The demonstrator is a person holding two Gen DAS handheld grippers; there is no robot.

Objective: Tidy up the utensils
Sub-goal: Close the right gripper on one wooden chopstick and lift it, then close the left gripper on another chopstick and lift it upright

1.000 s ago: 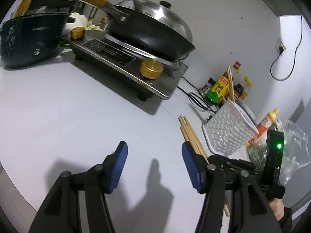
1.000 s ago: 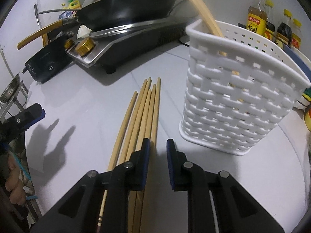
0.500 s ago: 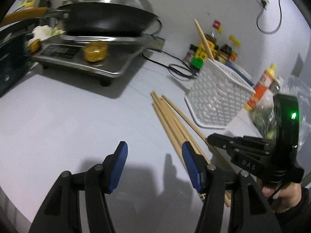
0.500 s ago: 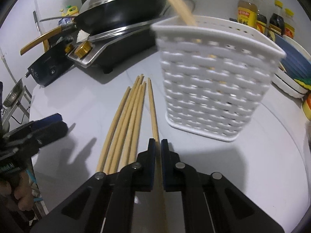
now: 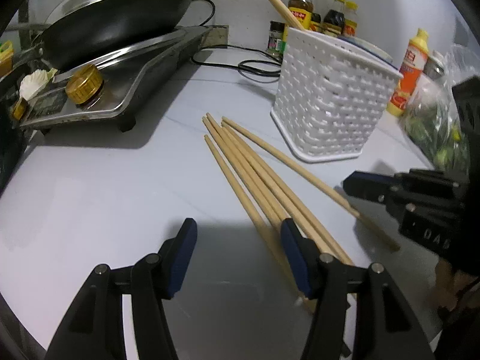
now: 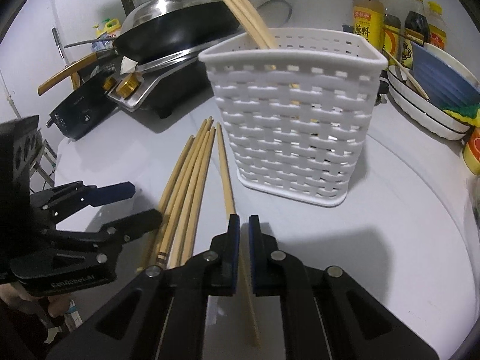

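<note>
The right gripper (image 6: 243, 225) is clenched on a single chopstick (image 6: 225, 177), pinched near its thick end, its thin end pointing toward the white basket (image 6: 295, 126) just beyond. The left gripper (image 5: 238, 234) stands released, its jaws apart with only bare counter between the blue pads; its right finger (image 5: 295, 255) lies over the near ends of the loose chopsticks (image 5: 249, 174), though contact cannot be judged. These remaining chopsticks lie side by side in a fanned bundle on the counter (image 5: 90, 186), to the left of the held one and near the basket's foot. The basket, an upright woven-pattern plastic holder, contains several chopsticks (image 6: 246, 15) that lean out over its rim toward the back left. The counter is a pale, smooth surface. Behind the bundle sits a gas stove (image 5: 120, 87) with brass knobs, bearing a black wok (image 5: 111, 27) under a steel lid. Against the white wall stand sauce bottles (image 5: 324, 18), with a black cable (image 5: 240, 63) coiled in front of them. Right of the basket, stacked dishes (image 6: 432, 96) hold a yellow-green sponge; an orange squeeze bottle (image 5: 409, 72) and a clear bag of greens (image 5: 435, 126) lie nearby. Both grippers point steeply downward at the counter, close beside each other.
</note>
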